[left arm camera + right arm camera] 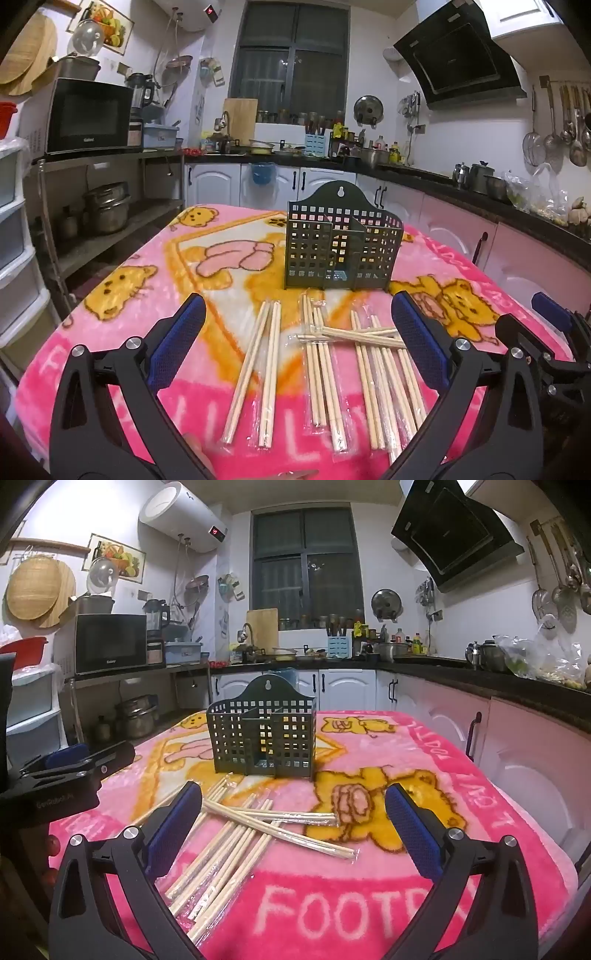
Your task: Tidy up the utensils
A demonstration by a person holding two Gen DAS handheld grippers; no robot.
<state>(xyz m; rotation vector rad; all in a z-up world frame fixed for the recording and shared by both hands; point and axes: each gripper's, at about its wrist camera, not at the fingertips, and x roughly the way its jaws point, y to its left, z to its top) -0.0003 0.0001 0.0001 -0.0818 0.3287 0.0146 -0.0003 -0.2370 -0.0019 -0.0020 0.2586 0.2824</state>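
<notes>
Pink blanket [122, 354] covers the table; its near edge is cut off in both views. Wrapped chopsticks [325, 354] lie near that edge, some hidden behind the left gripper [299, 347], jaws spread wide and empty. Only the right view shows two pairs crossing the pile, left of the right gripper [293, 825], also spread. Toward the far edge stands the dark holder [341, 245].

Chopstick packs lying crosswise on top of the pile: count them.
2. One pack runs diagonally across the pile of chopsticks, its end out on the blanket; the other pack lies nearly level just behind it, nearer the utensil holder. Others may be hidden beneath.
</notes>
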